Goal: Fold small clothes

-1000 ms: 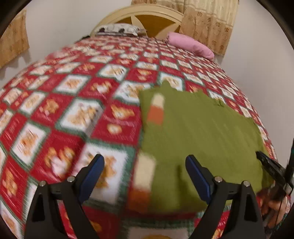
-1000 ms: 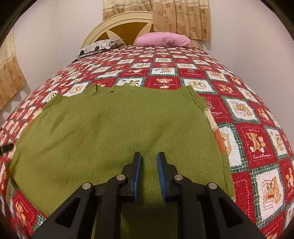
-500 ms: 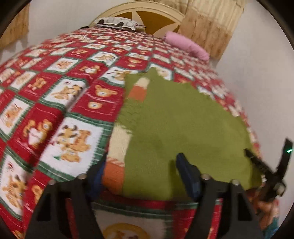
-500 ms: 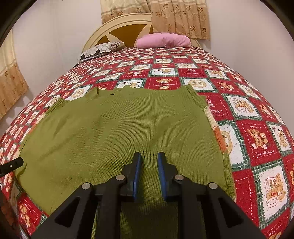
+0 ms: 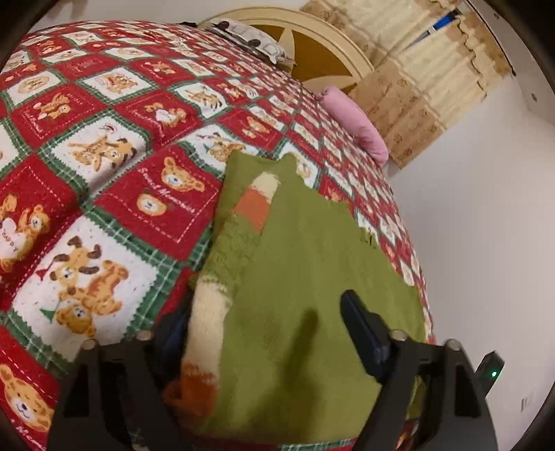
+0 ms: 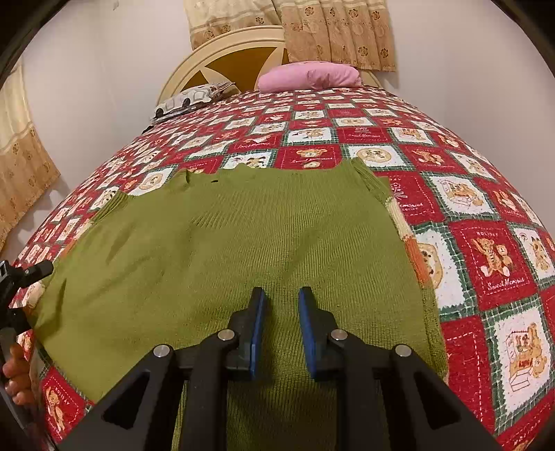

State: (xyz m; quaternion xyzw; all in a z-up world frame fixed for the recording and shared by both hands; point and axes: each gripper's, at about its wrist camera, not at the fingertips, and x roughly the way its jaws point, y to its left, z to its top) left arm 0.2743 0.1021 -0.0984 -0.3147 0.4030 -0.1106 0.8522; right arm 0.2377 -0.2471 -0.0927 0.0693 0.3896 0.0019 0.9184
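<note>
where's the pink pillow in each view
Left wrist: the pink fabric pillow lies upper right of centre, tilted, at the far end of the bed.
Right wrist: it lies top centre, level.
Shared landmark: the cream arched headboard beside it.

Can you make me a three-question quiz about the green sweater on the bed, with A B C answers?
1. Where does the green sweater lie?
A. spread on the teddy-bear quilt
B. draped over the headboard
C. on the floor

2. What colour is the pillow by the headboard?
A. blue
B. pink
C. black

3. How does the left gripper stand?
A. open, its fingers either side of the sweater's striped edge
B. shut, far from the sweater
C. holding the pillow

Answers:
1 A, the sweater is flat on the red, white and green quilt.
2 B, the pillow is plainly pink in both views.
3 A, the left wrist view shows one finger tucked under the edge and the other finger well apart above the sweater.
</note>
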